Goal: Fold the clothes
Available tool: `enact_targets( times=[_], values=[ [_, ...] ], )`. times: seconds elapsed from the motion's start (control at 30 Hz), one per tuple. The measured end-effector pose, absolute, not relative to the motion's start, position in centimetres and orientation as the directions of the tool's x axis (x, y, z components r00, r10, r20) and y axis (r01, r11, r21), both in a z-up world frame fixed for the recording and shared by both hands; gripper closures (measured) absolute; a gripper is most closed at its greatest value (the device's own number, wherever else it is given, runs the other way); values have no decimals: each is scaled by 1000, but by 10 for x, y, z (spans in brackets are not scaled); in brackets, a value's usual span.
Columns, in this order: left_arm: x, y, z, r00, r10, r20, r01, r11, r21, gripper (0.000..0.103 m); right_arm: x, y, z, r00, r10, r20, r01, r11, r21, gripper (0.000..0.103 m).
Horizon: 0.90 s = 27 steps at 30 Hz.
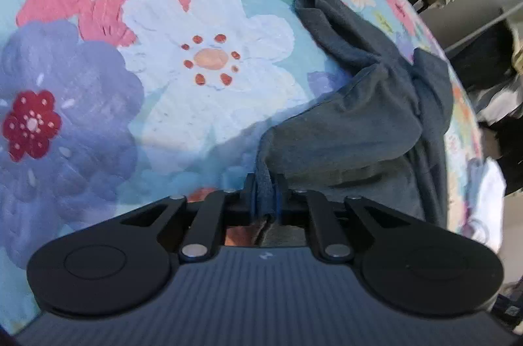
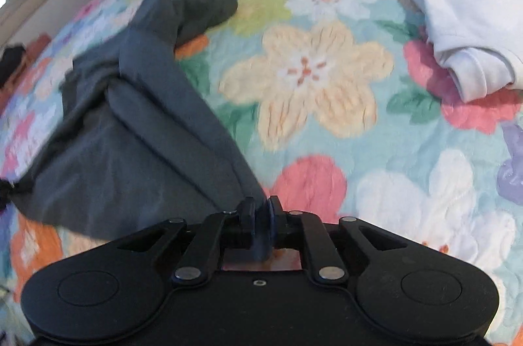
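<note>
Garment: dark grey-blue garment [image 1: 353, 123] [image 2: 130, 130], soft knit, no print visible; type cannot be told.
Garment position: lying on the floral bed cover [image 1: 202, 77] [image 2: 327, 77], lifted at two gripped edges, the rest resting on the cover.
Garment shape: bunched and twisted at mid-length, with long folds running from each gripped edge toward the twist; a rumpled end lies beyond it, at the far side of the cover.
Left claw [image 1: 266, 192]: fingers drawn together, clamped on a narrow gathered edge of the garment; cloth passes between the fingers and back toward the body of the tool.
Right claw [image 2: 261, 215]: fingers drawn together, clamped on a corner of the garment; cloth fans out to the left from this point.
Bed cover: light blue ground, large flowers in pink, white, cream, purple and orange.
Other item: white garment [image 2: 467, 28], folded and rumpled, well apart from the dark one, at the far right in the right wrist view.
</note>
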<state>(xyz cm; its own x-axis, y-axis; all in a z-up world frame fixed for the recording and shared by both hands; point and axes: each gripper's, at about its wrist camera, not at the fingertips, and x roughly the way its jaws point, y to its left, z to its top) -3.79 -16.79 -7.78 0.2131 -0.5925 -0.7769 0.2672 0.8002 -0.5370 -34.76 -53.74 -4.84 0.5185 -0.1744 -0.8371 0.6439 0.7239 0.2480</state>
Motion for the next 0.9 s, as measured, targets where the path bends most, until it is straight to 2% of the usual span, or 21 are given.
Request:
enact_targets(
  times=[0.03, 0.07, 0.1, 0.13, 0.17, 0.23, 0.3, 0.37, 0.43, 0.57, 0.67, 0.7, 0.73, 0.77, 0.83, 0.9],
  values=[
    [-38, -168, -79, 208, -600, -772, 266, 795, -546, 81, -348, -537, -47, 537, -166, -827, 645, 713, 275, 81],
    [-38, -171, -81, 194, -610, -768, 276, 785, -554, 67, -349, -542, -46, 575, -144, -806, 637, 697, 330, 76],
    [-38, -175, -82, 178, -624, -761, 292, 772, -565, 58, -349, -547, -45, 613, -122, -781, 626, 678, 386, 64],
    [-38, -181, -84, 163, -642, -750, 314, 754, -577, 40, -349, -552, -49, 652, -103, -752, 614, 654, 442, 58],
    [-39, -188, -85, 149, -657, -739, 343, 735, -585, 29, -347, -557, -50, 680, -94, -728, 604, 635, 482, 58],
    [-43, -199, -83, 159, -648, -745, 393, 733, -555, 27, -340, -564, -54, 696, -94, -712, 600, 620, 504, 54],
    [-49, -208, -79, 186, -627, -756, 431, 744, -511, 36, -330, -565, -59, 682, -90, -725, 602, 632, 488, 52],
    [-57, -214, -73, 210, -603, -770, 483, 748, -454, 81, -319, -563, -67, 671, -52, -739, 588, 645, 489, 52],
    [-63, -218, -69, 220, -598, -771, 525, 739, -423, 96, -310, -560, -73, 660, -31, -750, 573, 667, 476, 48],
    [-68, -222, -58, 296, -559, -774, 556, 760, -337, 96, -292, -547, -69, 647, -115, -754, 560, 743, 366, 48],
    [-68, -220, -52, 338, -555, -760, 578, 759, -298, 96, -280, -544, -64, 684, -68, -727, 465, 808, 362, 49],
    [-68, -219, -53, 336, -558, -759, 576, 759, -304, 96, -278, -542, -62, 688, -58, -724, 438, 828, 349, 61],
    [-67, -217, -54, 333, -561, -758, 569, 760, -313, 96, -274, -536, -61, 678, -63, -732, 412, 858, 308, 91],
    [-67, -215, -55, 330, -564, -757, 562, 762, -322, 96, -274, -533, -57, 669, -88, -738, 408, 873, 266, 97],
    [-65, -211, -56, 327, -593, -736, 548, 754, -363, 96, -274, -527, -50, 651, -142, -746, 403, 897, 180, 97],
    [-62, -204, -54, 330, -650, -684, 524, 729, -440, 96, -286, -534, -31, 684, -169, -710, 422, 885, 196, 98]
  ],
)
